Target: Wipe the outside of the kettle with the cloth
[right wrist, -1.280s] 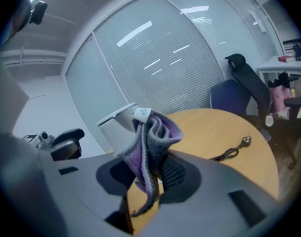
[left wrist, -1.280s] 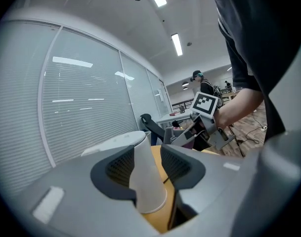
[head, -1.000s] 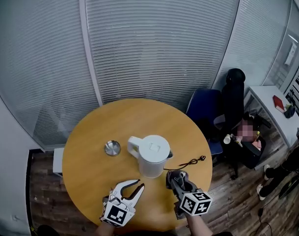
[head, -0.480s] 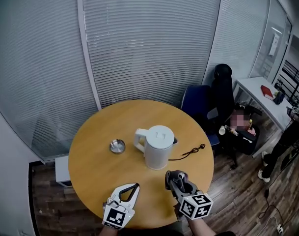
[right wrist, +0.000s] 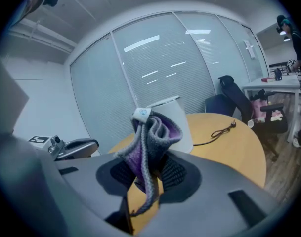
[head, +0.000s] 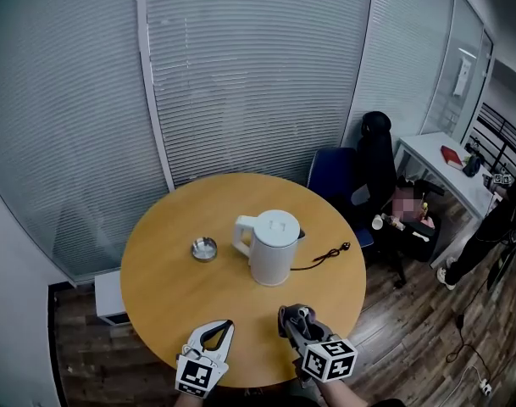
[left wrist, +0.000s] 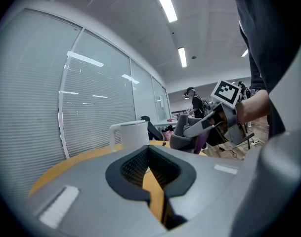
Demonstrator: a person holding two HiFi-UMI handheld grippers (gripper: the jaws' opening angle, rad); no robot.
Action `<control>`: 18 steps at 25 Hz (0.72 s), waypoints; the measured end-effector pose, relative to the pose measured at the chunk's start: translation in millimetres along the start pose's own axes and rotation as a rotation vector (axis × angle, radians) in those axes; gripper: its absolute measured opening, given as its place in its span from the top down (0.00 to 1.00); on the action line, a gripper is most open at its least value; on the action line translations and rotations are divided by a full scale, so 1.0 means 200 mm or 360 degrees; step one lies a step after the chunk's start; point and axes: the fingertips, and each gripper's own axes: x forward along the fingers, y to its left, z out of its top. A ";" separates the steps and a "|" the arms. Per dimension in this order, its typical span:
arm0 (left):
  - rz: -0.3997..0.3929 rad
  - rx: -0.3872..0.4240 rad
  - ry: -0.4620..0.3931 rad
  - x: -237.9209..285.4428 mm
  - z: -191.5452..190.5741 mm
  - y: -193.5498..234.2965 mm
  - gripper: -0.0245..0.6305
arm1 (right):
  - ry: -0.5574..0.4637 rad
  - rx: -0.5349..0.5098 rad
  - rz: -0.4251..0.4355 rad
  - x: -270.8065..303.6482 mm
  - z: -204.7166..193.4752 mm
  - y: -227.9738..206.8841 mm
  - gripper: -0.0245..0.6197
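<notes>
Round bench (head: 156,261), near edge: right tool (head: 296,317) clamps the cloth (right wrist: 150,137), left tool (head: 227,326) closed and empty; reaching the central kettle (head: 273,246) likely comes next.

One kettle (head: 273,246), one cloth (right wrist: 152,137), one metal dish (head: 204,248), one cord (head: 325,258), one table (head: 169,287), two hand-held grippers (head: 229,324) (head: 291,315).

A round wooden table (head: 160,291) fills the middle. A small metal dish (head: 204,248) sits at ten o'clock from its centre. A black power cord (head: 324,259) lies loose at two o'clock, its plug toward the rim. Beyond the rim at one o'clock stands a blue chair (head: 329,175), with a black office chair (head: 376,155) just beside it. A white desk (head: 431,164) at two o'clock bears a red item (head: 451,154). Slatted blinds (head: 258,75) span twelve o'clock.
</notes>
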 end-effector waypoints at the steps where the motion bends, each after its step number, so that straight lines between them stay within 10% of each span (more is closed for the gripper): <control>1: -0.0003 -0.0006 0.0009 -0.01 -0.01 -0.01 0.95 | 0.0008 -0.0005 -0.0003 -0.01 -0.01 0.01 0.79; 18: 0.0001 -0.0081 0.0110 -0.08 -0.13 -0.05 0.95 | 0.0038 -0.0015 -0.0018 -0.04 -0.08 0.06 0.79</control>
